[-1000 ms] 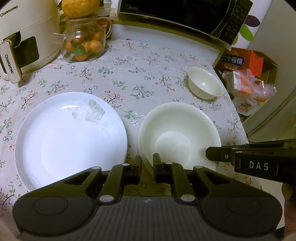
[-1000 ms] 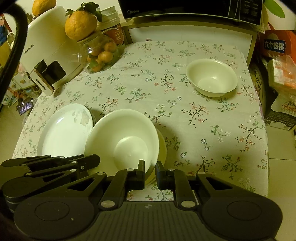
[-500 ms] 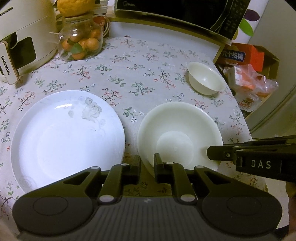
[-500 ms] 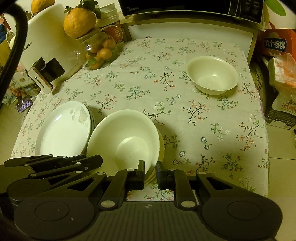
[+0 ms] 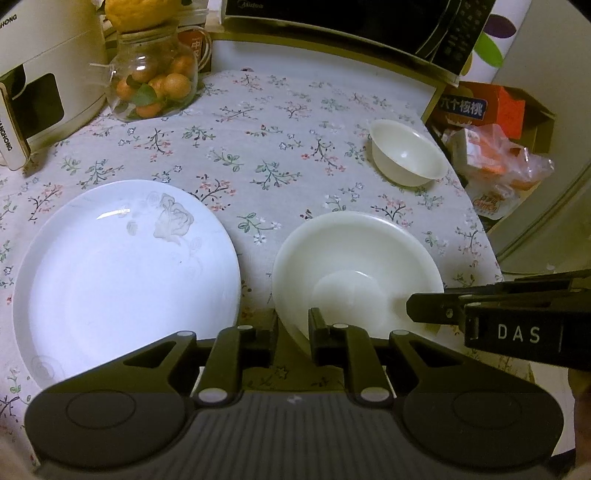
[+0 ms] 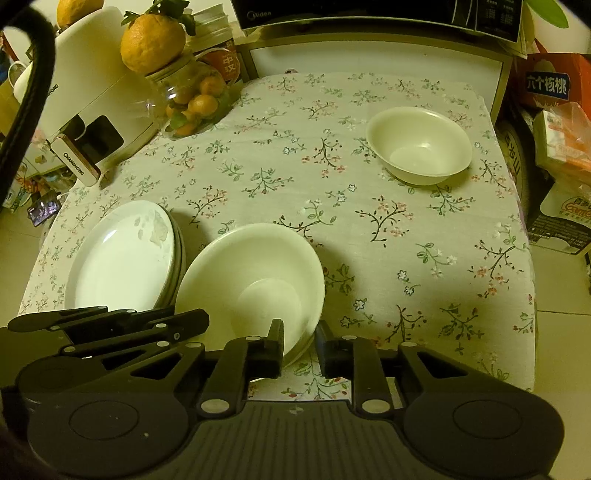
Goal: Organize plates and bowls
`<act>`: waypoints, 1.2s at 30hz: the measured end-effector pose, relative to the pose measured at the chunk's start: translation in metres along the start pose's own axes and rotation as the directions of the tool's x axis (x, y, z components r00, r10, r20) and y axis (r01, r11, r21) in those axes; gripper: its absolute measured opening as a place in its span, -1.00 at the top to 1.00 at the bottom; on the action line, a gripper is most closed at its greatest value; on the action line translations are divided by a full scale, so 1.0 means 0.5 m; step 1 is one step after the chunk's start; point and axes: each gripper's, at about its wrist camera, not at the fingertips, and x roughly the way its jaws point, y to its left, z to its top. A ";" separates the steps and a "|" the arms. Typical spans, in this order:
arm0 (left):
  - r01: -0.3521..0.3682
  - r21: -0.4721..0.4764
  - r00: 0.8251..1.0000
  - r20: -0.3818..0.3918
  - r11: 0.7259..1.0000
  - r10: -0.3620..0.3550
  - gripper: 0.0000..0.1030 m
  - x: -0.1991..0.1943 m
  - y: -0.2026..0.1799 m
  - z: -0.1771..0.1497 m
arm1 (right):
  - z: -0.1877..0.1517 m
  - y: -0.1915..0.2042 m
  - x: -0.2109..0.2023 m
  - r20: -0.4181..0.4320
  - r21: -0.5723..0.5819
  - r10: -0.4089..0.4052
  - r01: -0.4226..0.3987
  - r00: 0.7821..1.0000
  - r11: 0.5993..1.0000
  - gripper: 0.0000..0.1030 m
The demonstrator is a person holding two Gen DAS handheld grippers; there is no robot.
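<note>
Right hand-held gripper (image 6: 298,341) gripping stacked bowls (image 6: 255,280)

A bench (image 6: 369,236) covered by a pale cloth printed with small flower sprigs fills the middle of both views. Along its far edge stands a black Midea microwave (image 6: 376,14), and at the far left a white Changhong appliance (image 6: 88,110). Beside that is a glass jar (image 5: 151,88) of small oranges, with a large orange (image 6: 153,42) resting on its mouth. To the right of the bench, cartons and plastic-wrapped packages (image 5: 495,155) are piled on a pale tiled floor (image 6: 561,369). The light is dim, warm and yellowish.
</note>
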 end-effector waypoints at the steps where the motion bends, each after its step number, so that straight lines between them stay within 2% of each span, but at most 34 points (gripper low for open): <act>1: 0.001 0.000 1.000 0.000 1.000 -0.001 0.71 0.000 0.000 0.000 | 0.000 -0.001 0.000 0.000 0.001 0.001 -0.001 1.000 1.000 0.61; 11: 0.003 0.001 1.000 0.004 1.000 -0.003 0.58 -0.006 0.001 0.003 | 0.000 -0.002 -0.001 0.004 0.009 -0.005 0.005 1.000 1.000 0.60; 14: 0.007 0.002 1.000 0.000 1.000 -0.007 0.48 -0.010 0.004 0.004 | 0.002 -0.004 -0.004 0.010 0.014 -0.007 0.007 1.000 1.000 0.58; 28: 0.009 -0.007 1.000 0.029 1.000 -0.009 0.43 -0.024 0.013 0.022 | 0.013 -0.019 -0.014 0.039 0.038 -0.008 0.006 0.999 0.999 0.52; 36: -0.016 0.017 0.998 0.055 1.000 0.015 0.41 -0.021 0.004 0.042 | 0.019 -0.022 -0.011 0.047 0.038 -0.020 0.018 0.999 0.999 0.51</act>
